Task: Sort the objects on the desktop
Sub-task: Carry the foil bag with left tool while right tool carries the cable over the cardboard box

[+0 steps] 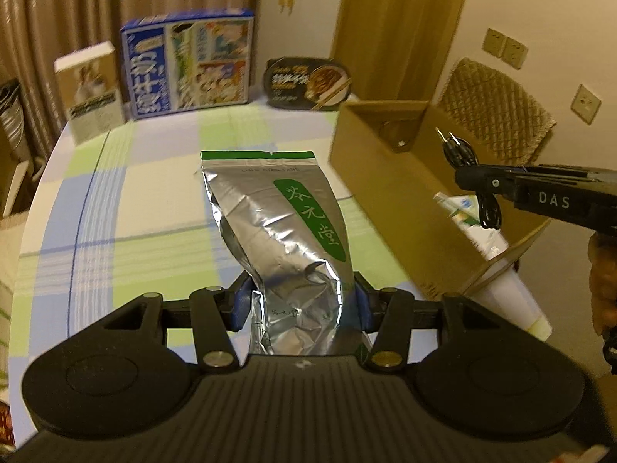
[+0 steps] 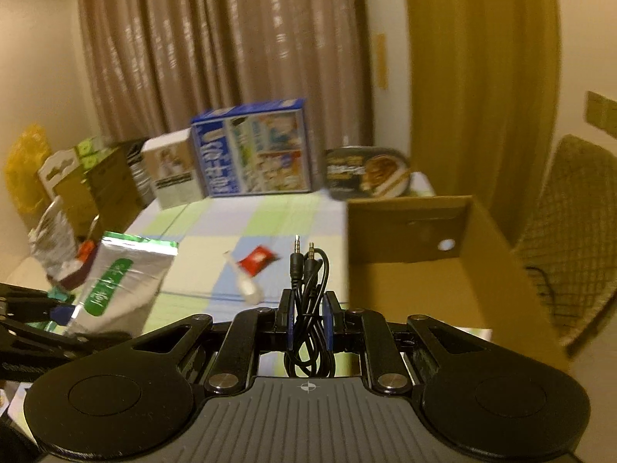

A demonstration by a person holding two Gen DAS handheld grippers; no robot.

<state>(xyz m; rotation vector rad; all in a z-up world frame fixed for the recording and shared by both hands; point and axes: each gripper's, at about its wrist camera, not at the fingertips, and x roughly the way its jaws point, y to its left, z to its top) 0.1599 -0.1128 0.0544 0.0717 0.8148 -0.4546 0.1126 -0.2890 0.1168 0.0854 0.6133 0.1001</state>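
Observation:
A silver foil pouch (image 1: pixel 277 223) with a green label stands up between the blue pads of my left gripper (image 1: pixel 299 305), which is shut on its lower part above the checked tablecloth (image 1: pixel 115 208). My right gripper (image 2: pixel 307 308) is shut on a coiled black audio cable (image 2: pixel 308 289) whose two plugs point upward. In the left wrist view the right gripper (image 1: pixel 462 175) and the cable (image 1: pixel 459 150) hang over the open cardboard box (image 1: pixel 370 154). From the right wrist, the pouch (image 2: pixel 119 289) shows at the left, with the left gripper (image 2: pixel 58 312) on it.
A white tube (image 1: pixel 478 231) lies inside the box. On the cloth lie a red sachet (image 2: pixel 256 260) and a small white object (image 2: pixel 248 289). A blue box (image 1: pixel 189 61), a white box (image 1: pixel 90 90) and a black food tray (image 1: pixel 308 83) stand at the table's far edge. A quilted chair (image 2: pixel 570 231) sits beyond the box.

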